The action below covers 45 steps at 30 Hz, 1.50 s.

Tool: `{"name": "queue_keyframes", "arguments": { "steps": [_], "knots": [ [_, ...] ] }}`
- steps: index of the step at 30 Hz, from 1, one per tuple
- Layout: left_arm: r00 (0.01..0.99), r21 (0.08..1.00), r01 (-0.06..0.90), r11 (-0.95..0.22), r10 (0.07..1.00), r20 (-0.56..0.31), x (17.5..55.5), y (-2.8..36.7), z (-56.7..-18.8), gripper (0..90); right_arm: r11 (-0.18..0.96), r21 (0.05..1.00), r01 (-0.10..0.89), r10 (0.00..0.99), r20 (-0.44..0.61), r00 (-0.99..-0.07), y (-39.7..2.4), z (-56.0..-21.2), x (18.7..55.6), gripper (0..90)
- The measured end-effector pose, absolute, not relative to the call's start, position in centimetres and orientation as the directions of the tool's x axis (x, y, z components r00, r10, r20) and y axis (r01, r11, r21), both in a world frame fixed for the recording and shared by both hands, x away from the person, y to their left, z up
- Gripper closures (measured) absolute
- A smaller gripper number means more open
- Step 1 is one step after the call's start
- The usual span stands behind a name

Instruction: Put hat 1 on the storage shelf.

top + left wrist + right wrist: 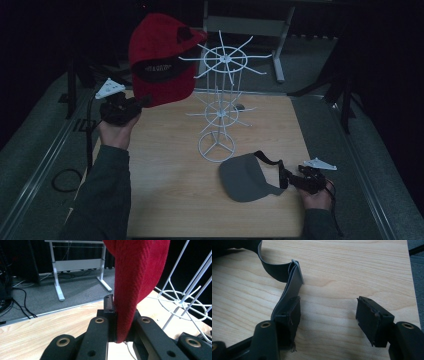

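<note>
Red cap [140,277] hangs from my left fingers [109,305], which are clamped tight on the edge of its brim, holding it up beside the top ring of the white wire rack [222,90]. It is soft twill and light, so I judge it will flop and swing; the stiffer brim is the sound place to grip. My right fingers [372,320] stand apart over the bench [342,270], one touching the grey cap's [245,176] strap [289,287].
</note>
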<state>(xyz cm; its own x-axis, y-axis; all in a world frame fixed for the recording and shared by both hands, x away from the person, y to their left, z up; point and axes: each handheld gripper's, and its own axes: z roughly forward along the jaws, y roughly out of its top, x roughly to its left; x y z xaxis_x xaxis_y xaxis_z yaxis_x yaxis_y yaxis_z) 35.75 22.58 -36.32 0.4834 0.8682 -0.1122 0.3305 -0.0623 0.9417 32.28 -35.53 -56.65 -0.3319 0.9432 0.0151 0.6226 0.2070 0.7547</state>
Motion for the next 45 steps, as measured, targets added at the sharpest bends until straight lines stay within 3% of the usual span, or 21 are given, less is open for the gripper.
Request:
{"name": "queue_keyframes", "arguments": {
  "steps": [13,45],
  "knots": [
    [0.496,0.928,0.349,-0.13,0.866,-0.065,36.1,21.5,-37.7,85.8,0.207,0.755,0.623,0.943,0.016,-0.333,-35.5,-56.6,32.3,36.1],
    [0.502,0.902,0.41,-0.135,0.859,-0.099,35.1,20.7,-43.8,85.6,0.211,0.753,0.623,0.943,0.011,-0.333,-35.5,-56.6,32.3,36.2]
  ]
}}
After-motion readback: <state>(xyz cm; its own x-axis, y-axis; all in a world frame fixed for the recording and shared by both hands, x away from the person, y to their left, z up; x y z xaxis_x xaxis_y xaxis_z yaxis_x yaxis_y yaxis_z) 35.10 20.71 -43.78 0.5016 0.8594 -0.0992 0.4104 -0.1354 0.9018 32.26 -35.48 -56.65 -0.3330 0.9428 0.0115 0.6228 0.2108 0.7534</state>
